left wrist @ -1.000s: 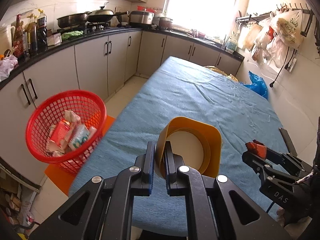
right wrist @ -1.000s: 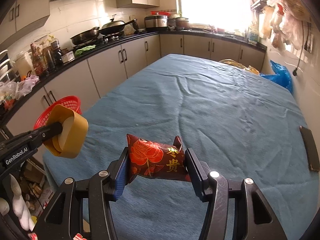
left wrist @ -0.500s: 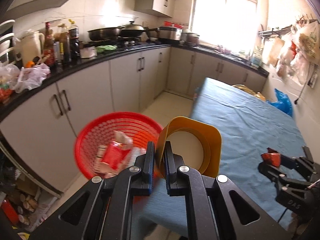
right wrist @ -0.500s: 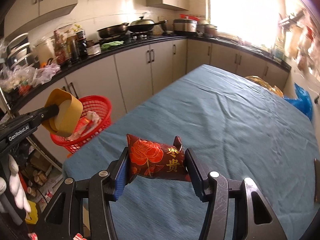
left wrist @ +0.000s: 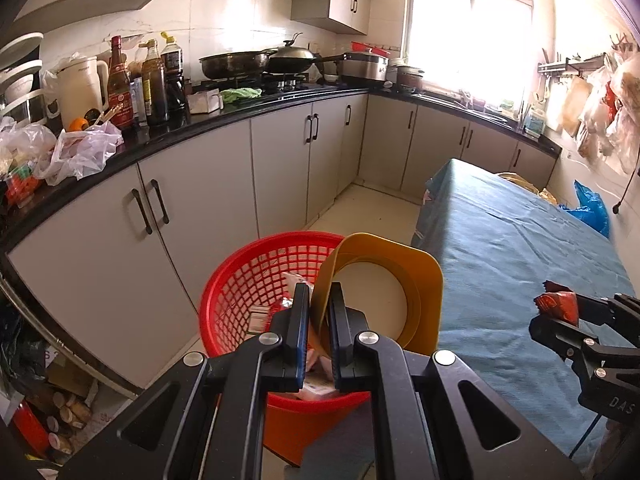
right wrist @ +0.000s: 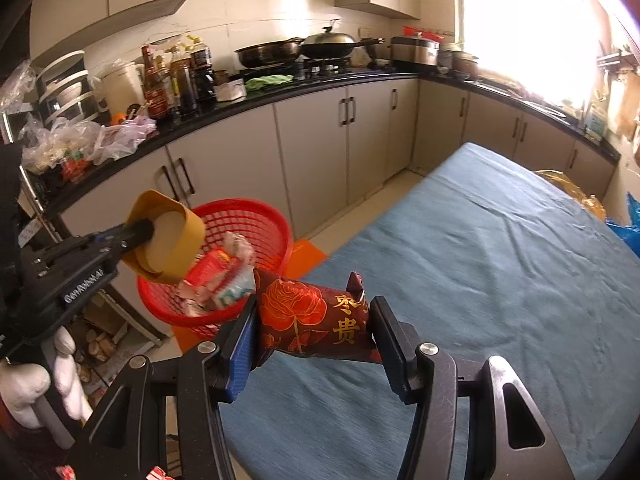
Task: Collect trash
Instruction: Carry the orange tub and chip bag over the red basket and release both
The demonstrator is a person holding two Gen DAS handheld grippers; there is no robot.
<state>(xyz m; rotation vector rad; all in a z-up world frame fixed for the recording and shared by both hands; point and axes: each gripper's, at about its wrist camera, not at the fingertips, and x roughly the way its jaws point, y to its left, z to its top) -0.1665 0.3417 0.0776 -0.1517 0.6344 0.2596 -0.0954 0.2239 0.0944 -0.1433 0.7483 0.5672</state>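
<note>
Left hand-held gripper [left wrist: 319, 322], bottom middle of the left wrist view, is pinched narrow on the thin wall of a squashed yellow paper cup [left wrist: 386, 292]. The cup hangs just over the red trash basket [left wrist: 244, 280], which sits on the floor by the grey cabinets [left wrist: 200, 208] w/ wrappers [right wrist: 218, 276] inside. In the right wrist view the cup is at mid left, basket behind it. Right hand-held gripper [right wrist: 310, 326], lower middle of that view, is part-way wide & squeezing a dark red snack packet [right wrist: 316, 316] w/ a gold rose, above the blue cloth worktop [right wrist: 480, 260]. A white-gloved hand [right wrist: 40, 376] shows at lower left.
</note>
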